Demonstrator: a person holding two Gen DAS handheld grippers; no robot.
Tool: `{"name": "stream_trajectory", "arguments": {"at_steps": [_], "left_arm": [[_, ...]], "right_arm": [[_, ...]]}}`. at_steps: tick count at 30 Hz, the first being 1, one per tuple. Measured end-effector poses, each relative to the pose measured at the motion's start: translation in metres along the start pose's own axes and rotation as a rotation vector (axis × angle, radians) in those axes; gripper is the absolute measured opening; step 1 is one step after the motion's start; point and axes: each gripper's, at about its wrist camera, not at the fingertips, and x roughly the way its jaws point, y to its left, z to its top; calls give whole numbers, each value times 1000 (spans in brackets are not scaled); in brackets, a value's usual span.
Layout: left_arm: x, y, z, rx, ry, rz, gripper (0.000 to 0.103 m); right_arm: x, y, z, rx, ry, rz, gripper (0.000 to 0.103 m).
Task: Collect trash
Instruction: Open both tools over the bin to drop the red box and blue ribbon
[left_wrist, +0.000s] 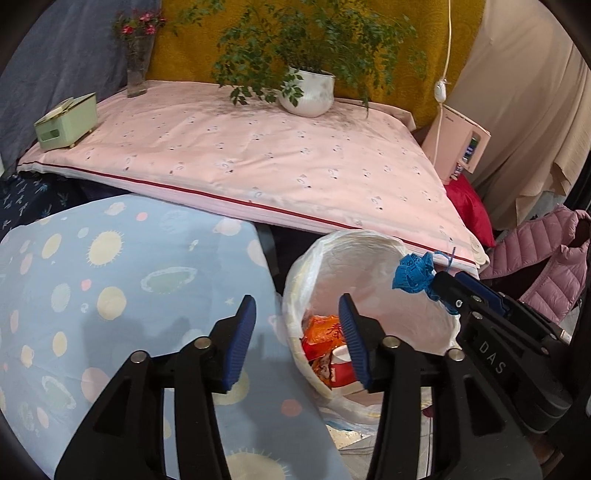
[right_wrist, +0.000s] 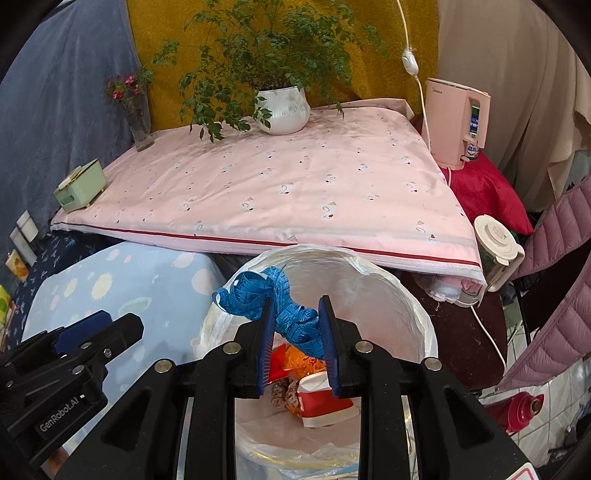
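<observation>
A crumpled blue measuring tape (right_wrist: 273, 302) is clamped in my right gripper (right_wrist: 297, 314), held over the mouth of a white-lined trash bin (right_wrist: 406, 295). The tape (left_wrist: 413, 271) and the right gripper (left_wrist: 443, 284) also show in the left wrist view, above the bin's rim (left_wrist: 369, 240). Orange and red wrappers (right_wrist: 314, 391) lie in the bin. My left gripper (left_wrist: 297, 317) is open and empty, just left of the bin, over a light blue patterned cloth (left_wrist: 110, 295).
A table with a pink cloth (right_wrist: 277, 184) stands behind the bin, bearing a potted plant (right_wrist: 282, 109), a flower vase (right_wrist: 138, 122) and a green box (right_wrist: 81, 186). A pink kettle (right_wrist: 458, 122), a lidded jar (right_wrist: 495, 251) and a pink jacket (right_wrist: 554, 295) are on the right.
</observation>
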Motion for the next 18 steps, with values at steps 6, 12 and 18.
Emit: {"name": "stream_trajectory", "arguments": {"at_steps": [6,12,18], "left_arm": [[-6,11,-5,-12,-11,31,54],[-13,18,-8,-21,-18,48,55],[-22,24,-16,-28,-24,70,57]], "right_arm": [[-1,13,2,-43,-13,-23,33],[-9,22,2,-67,-26,-35,42],[-20,30,-3,-90,-35,-54,48]]}}
